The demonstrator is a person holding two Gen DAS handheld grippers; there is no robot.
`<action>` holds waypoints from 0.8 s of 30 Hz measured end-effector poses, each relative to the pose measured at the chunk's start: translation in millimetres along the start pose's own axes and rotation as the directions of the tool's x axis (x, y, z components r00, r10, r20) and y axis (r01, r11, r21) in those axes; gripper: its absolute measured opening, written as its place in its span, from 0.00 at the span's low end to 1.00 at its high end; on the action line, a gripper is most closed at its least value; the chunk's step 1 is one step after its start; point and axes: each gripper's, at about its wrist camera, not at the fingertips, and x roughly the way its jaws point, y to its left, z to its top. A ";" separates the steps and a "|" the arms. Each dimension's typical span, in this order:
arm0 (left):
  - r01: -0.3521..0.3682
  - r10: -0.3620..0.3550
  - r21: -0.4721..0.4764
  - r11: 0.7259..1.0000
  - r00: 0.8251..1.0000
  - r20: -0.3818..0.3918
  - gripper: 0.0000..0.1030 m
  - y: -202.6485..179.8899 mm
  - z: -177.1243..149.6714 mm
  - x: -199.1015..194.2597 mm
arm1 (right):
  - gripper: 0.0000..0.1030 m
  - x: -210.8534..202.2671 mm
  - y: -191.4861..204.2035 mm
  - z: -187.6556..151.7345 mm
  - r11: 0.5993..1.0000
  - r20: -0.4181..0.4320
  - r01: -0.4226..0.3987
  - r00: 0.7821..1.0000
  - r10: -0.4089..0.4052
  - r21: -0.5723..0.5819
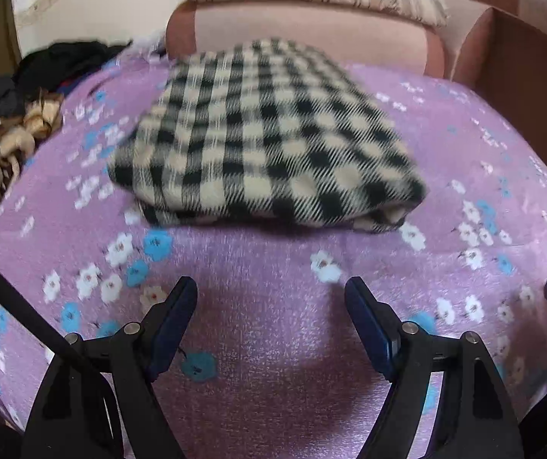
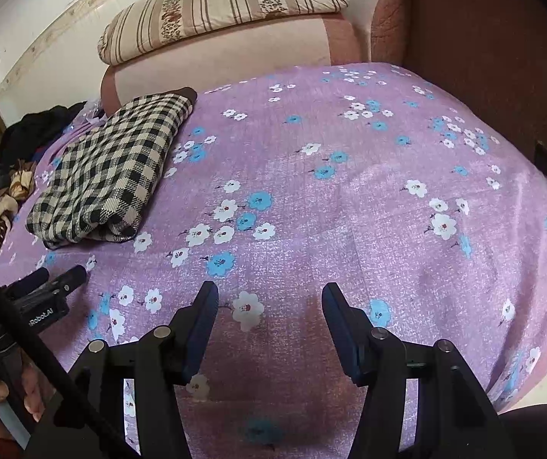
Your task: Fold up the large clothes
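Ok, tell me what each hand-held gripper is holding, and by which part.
Nothing. The left hand-held gripper and right hand-held gripper are open over the bedsheet; the folded checked garment lies untouched.

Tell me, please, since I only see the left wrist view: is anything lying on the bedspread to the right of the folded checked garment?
Observer: No. In the right wrist view the purple floral bedspread right of the checked garment carries no clothing, out to the brown sofa arm.
Operator: Is the right claw holding anything?
Observer: The right claw is open, with only bedspread between its fingers.
Operator: Can you see my left claw from there?
Observer: Yes, the left claw shows at the left edge, just short of the garment's near end, not touching it.
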 end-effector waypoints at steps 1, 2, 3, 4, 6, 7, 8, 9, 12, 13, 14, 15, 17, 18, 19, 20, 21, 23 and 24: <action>0.005 -0.005 -0.012 1.000 1.000 0.001 0.79 2.1 0.1 1.8 | 0.59 0.3 0.4 0.2 1.000 0.000 0.003 1.000 -0.003 -0.003; -0.003 0.003 -0.017 1.000 1.000 0.015 0.83 2.5 -0.4 1.3 | 0.59 0.7 0.1 0.7 1.000 0.000 0.003 1.000 -0.003 -0.003; -0.018 0.018 -0.013 1.000 1.000 0.017 0.84 1.7 -0.7 2.2 | 0.59 0.3 -0.1 0.9 1.000 0.001 0.003 1.000 -0.003 0.000; -0.024 0.024 -0.010 1.000 1.000 0.020 0.85 0.7 -1.6 3.2 | 0.59 -0.3 -0.6 1.3 1.000 0.003 0.002 1.000 -0.002 0.002; -0.033 0.034 -0.015 0.999 0.999 0.034 0.90 0.1 -3.7 3.6 | 0.60 -1.0 -1.7 1.8 1.000 0.005 0.002 1.000 -0.002 0.005; -0.038 0.039 -0.021 0.999 0.999 0.038 0.94 0.3 -4.8 4.7 | 0.60 -1.4 -2.0 1.5 1.000 0.005 0.005 1.000 -0.005 0.009; -0.041 0.042 -0.025 0.999 0.998 0.040 0.99 0.4 -5.5 6.2 | 0.60 -1.4 -3.1 1.7 1.000 0.004 0.007 1.000 -0.007 0.014; -0.042 0.043 -0.026 0.999 0.998 0.040 1.00 0.0 -6.1 7.2 | 0.60 -1.4 -4.2 2.0 1.000 0.004 0.008 1.000 -0.008 0.018; -0.037 0.038 -0.034 0.999 0.998 0.040 1.00 0.9 -6.9 8.3 | 0.61 -2.2 -8.7 3.2 0.999 0.008 0.010 1.000 -0.010 0.040; -0.041 0.042 -0.035 0.999 0.998 0.037 1.00 1.5 -6.1 9.2 | 0.61 -2.3 -9.4 3.3 0.999 0.010 0.014 1.000 -0.014 0.045; -0.046 0.047 -0.026 0.999 0.998 0.035 1.00 0.7 -6.0 9.6 | 0.61 -2.1 -9.7 3.4 0.999 0.011 0.017 1.000 -0.017 0.047; -0.044 0.045 -0.021 0.999 0.999 0.032 1.00 0.9 -5.6 10.2 | 0.61 -1.8 -10.0 3.7 0.999 0.013 0.016 1.000 -0.017 0.049; -0.040 0.041 -0.025 0.999 0.999 0.025 1.00 1.6 -4.4 11.0 | 0.61 -1.7 -9.8 4.1 0.999 0.019 0.019 1.000 -0.019 0.048; -0.042 0.043 -0.026 0.999 0.999 0.019 1.00 1.3 -3.0 11.2 | 0.61 -1.4 -9.5 4.3 0.999 0.022 0.034 0.999 -0.035 0.041; -0.041 0.041 -0.033 0.999 0.999 0.007 1.00 1.5 -0.6 11.5 | 0.61 -0.8 -9.9 4.2 0.998 0.024 0.048 0.999 -0.049 0.039; -0.036 0.036 -0.043 0.998 0.999 -0.003 1.00 2.7 2.6 11.5 | 0.61 -0.6 -10.7 3.8 0.997 0.024 0.060 0.998 -0.061 0.043; -0.030 0.030 -0.058 0.998 1.000 -0.008 1.00 4.2 5.3 10.9 | 0.61 -0.5 -12.5 3.5 0.996 0.024 0.069 0.997 -0.070 0.052; -0.020 0.020 -0.093 0.995 1.000 0.002 1.00 8.5 7.5 3.9 | 0.61 -2.3 -16.5 2.2 0.993 0.027 0.092 0.995 -0.094 0.072; -0.013 0.016 -0.109 0.994 1.000 0.023 1.00 10.4 7.8 -4.4 | 0.61 -3.3 -17.9 1.6 0.992 0.028 0.099 0.994 -0.101 0.078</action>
